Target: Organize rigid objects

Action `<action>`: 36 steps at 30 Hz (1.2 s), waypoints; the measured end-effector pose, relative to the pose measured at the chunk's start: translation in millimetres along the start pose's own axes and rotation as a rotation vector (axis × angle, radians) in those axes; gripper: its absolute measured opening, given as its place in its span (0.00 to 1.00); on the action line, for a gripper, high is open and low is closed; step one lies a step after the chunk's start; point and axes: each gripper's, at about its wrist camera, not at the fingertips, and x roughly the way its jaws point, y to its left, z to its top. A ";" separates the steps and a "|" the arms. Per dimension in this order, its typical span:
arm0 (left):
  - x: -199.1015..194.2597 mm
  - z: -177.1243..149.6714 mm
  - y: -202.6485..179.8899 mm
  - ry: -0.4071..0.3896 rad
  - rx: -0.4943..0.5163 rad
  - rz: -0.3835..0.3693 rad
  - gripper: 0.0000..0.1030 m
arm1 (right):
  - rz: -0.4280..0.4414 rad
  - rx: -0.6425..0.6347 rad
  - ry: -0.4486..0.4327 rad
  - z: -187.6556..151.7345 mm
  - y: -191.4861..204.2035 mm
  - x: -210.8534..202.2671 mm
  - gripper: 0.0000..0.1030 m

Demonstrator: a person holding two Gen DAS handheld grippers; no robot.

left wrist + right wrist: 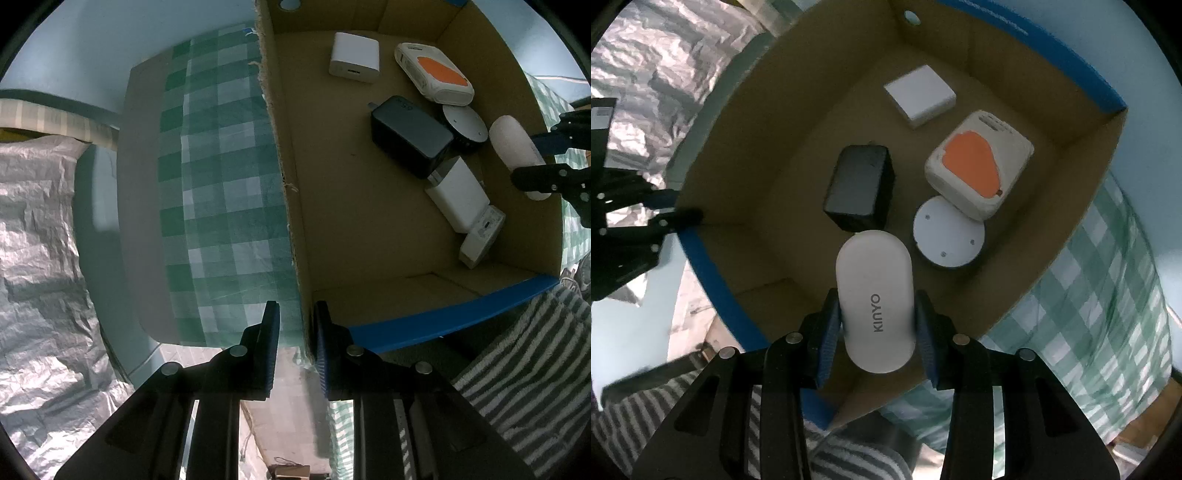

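Observation:
My right gripper [875, 325] is shut on a white rounded KINYO device [874, 291] and holds it above the open cardboard box [746, 155]. It also shows in the left wrist view [517, 151], held by the right gripper [546, 155]. My left gripper [295, 332] is shut on the box's corner wall [306, 317]. Inside the box lie a black adapter [860, 186], a white square charger [919, 96], a cream device with an orange patch [979, 166], a white round disc [947, 230], and white adapters [461, 199].
The box stands on a green checked cloth [221, 184]. Crinkled silver sheeting [37, 240] lies to the left. A striped towel [524, 362] lies near the box's blue-edged flap [443, 317].

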 end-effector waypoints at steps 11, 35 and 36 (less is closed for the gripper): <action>-0.2 -0.5 -0.1 0.000 0.000 0.000 0.18 | -0.044 0.032 -0.051 -2.8 -4.1 -10.1 0.39; -106.3 1.1 -20.4 -0.258 -0.079 0.045 0.82 | -0.158 0.259 -0.448 -42.6 -13.4 -147.9 0.69; -113.0 0.5 -22.5 -0.272 -0.078 0.044 0.85 | -0.157 0.261 -0.464 -45.0 -11.8 -153.8 0.70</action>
